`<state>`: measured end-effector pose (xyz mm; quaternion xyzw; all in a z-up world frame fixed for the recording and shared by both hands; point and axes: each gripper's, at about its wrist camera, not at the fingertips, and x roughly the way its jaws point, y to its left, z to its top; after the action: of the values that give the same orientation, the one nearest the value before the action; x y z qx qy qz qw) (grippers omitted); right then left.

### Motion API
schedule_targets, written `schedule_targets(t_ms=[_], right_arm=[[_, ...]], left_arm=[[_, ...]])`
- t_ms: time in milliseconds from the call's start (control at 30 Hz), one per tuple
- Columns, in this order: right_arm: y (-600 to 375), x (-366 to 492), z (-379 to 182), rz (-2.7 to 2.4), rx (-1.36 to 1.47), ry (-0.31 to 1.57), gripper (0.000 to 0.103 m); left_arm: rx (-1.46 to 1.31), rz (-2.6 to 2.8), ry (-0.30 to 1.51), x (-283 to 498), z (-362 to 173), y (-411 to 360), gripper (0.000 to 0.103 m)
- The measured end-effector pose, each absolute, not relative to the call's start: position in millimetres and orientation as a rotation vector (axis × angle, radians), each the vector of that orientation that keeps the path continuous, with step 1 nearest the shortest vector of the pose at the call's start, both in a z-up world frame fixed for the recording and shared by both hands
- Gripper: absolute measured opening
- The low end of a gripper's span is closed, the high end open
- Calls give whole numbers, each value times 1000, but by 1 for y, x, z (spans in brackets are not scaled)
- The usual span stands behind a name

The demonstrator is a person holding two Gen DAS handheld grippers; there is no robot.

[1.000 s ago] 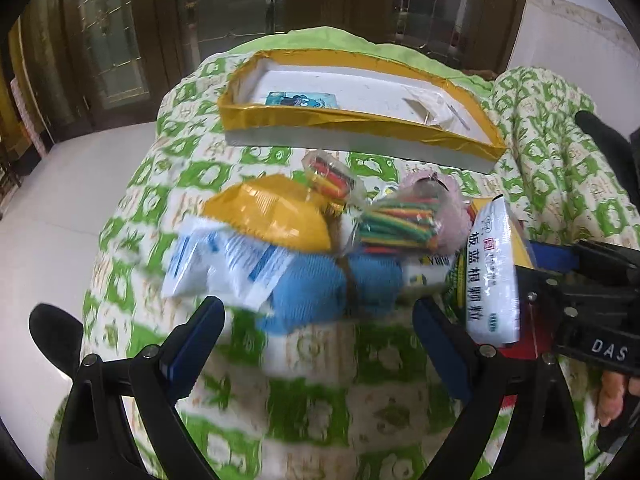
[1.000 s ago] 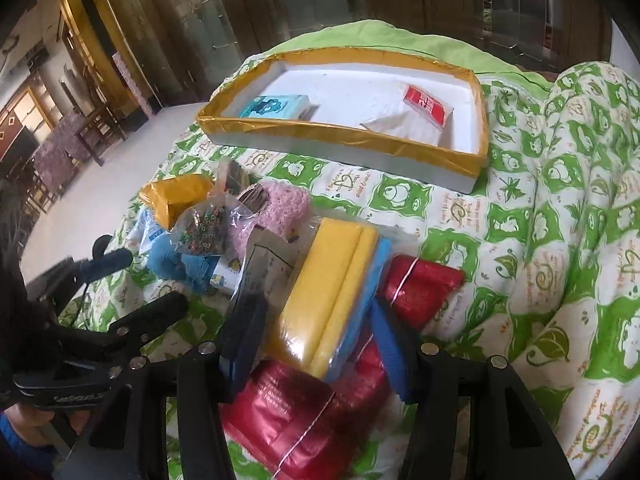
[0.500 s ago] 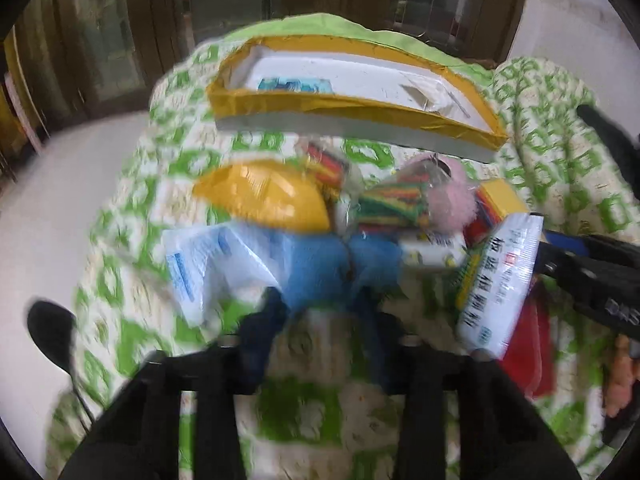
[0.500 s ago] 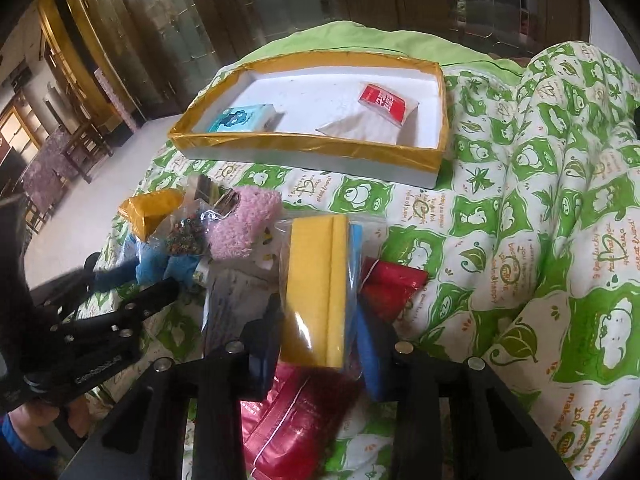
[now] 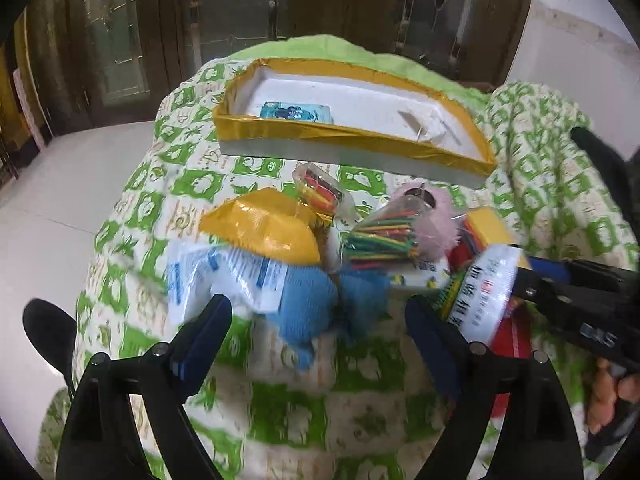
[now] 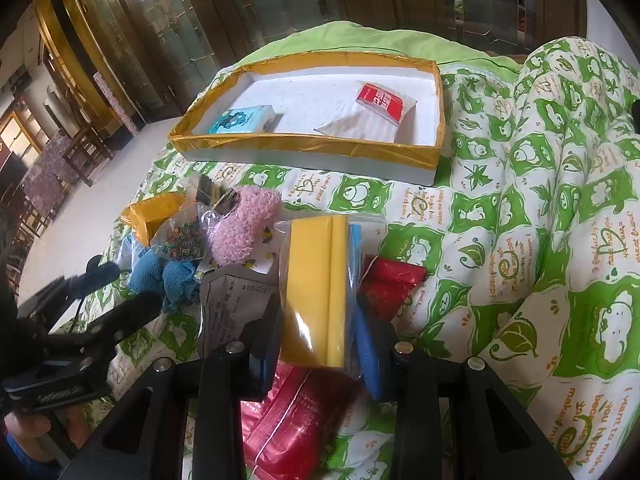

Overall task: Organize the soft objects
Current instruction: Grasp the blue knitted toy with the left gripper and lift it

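Observation:
A gold-rimmed white tray (image 5: 352,136) (image 6: 304,148) lies at the far end of the quilt, holding a blue tissue pack (image 6: 244,119) and a red-and-white packet (image 6: 376,108). My right gripper (image 6: 318,336) is shut on a bagged yellow sponge pack (image 6: 318,280), held above red pouches (image 6: 296,416). My left gripper (image 5: 316,328) is open, just in front of a blue knitted toy (image 5: 308,300). A white-and-blue packet (image 5: 224,276), yellow bag (image 5: 264,228), coloured sticks (image 5: 380,236) and pink fluffy toy (image 6: 244,224) lie in the pile.
The green-and-white quilt (image 6: 540,208) rises in a fold at the right. A white sachet (image 5: 484,292) leans beside the right gripper's arm. Tiled floor (image 5: 48,208) drops off left of the bed. Wooden glass doors stand behind.
My right gripper closed on the yellow sponge pack and lifted it upright. My left gripper narrowed briefly, then opened wide again near the blue toy.

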<state>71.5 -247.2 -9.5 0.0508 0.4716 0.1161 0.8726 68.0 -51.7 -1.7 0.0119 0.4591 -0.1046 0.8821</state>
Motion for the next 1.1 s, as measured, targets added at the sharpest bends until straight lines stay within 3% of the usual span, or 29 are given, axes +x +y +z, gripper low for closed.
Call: schedule_targets(t_ms=[133,267,333,600,833,1100], right_arm=[[-247,71,-10,243,108,985,37],[-247,71,-10,244,108,985,37],[-247,72,-10,246,113,984,37],[-253,68,-6,258,146,975,37],[-249,66,-8,252,123,983,37],[-250,67,-8,254,126,983,37]], left_arm=[[63,-188,993,85,-14,-61,77],[76,-177,1000,85,-18,-64,55],[79,-184,994,79,-16,-62,50],[-9,-282,1010,24,-5,-39,50],[-53,-311,1063,21,-20,-35,63],[-81,-295,1061,14,-17,-31,64]])
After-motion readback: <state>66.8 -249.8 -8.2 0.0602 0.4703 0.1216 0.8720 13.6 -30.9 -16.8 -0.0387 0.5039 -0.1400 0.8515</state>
